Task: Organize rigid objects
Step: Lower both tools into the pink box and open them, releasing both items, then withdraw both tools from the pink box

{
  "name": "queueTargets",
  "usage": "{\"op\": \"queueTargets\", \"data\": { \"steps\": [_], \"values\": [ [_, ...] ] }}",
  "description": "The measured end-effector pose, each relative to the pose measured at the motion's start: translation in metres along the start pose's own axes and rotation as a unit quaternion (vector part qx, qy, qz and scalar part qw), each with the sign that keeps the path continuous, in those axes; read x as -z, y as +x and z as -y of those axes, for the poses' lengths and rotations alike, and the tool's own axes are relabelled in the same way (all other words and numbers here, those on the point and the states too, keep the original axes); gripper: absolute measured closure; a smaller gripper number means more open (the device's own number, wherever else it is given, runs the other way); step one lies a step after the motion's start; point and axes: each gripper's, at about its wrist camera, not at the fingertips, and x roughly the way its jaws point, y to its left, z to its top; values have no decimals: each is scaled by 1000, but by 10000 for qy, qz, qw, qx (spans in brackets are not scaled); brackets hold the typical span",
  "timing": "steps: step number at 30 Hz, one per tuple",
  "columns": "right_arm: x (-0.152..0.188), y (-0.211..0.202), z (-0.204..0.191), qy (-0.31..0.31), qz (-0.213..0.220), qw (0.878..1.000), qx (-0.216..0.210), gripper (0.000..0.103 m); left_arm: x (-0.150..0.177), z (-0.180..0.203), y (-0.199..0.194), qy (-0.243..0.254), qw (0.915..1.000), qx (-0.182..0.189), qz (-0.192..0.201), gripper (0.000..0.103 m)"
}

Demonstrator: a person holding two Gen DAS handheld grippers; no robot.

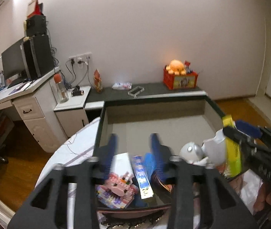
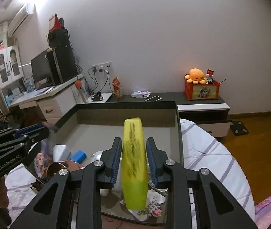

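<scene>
Landmark: large open box [image 2: 127,114], dark rim, grey-beige interior, set on striped bedding [image 2: 211,152].

1. Box: interior floor bare at the far end; small objects crowd its near edge.
2. Right gripper [image 2: 133,143]: blue pads either side of an upright yellow-green packet [image 2: 134,164], over the box's near edge. A sliver of space shows on both flanks; jaws appear slackened, not pressing.
3. Left gripper [image 1: 133,143]: jaws parted, nothing between them, blurred, above the box's near-left edge.
4. White round-headed figure [image 1: 190,150]: near edge, left of the packet.
5. Pink brick model [image 1: 119,187]: beneath the left gripper.
6. Long blue printed carton [image 1: 142,175]: beside the model.
</scene>
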Motion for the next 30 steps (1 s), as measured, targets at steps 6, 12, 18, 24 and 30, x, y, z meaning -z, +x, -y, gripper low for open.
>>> {"op": "queueTargets", "data": {
  "steps": [6,12,18,24,30],
  "values": [
    [-7,-24,-13,-120,303,9994,-120,31,-2,-7,-32,-121,9994,-75,325,7],
    [-7,-62,-26,-84,512,9982,-294,24,3,-19,-77,-189,9980,-173,577,1],
    [-3,-111,-37,59,778,9948,-653,23,18,-32,-134,-350,9957,-206,836,0],
    [4,-164,-47,196,1171,9909,-634,20,33,-40,-183,-481,9933,-224,1025,0],
    [12,-201,-69,-109,1435,9888,-387,16,49,-33,-226,-201,9919,-334,1210,0]
  ]
}}
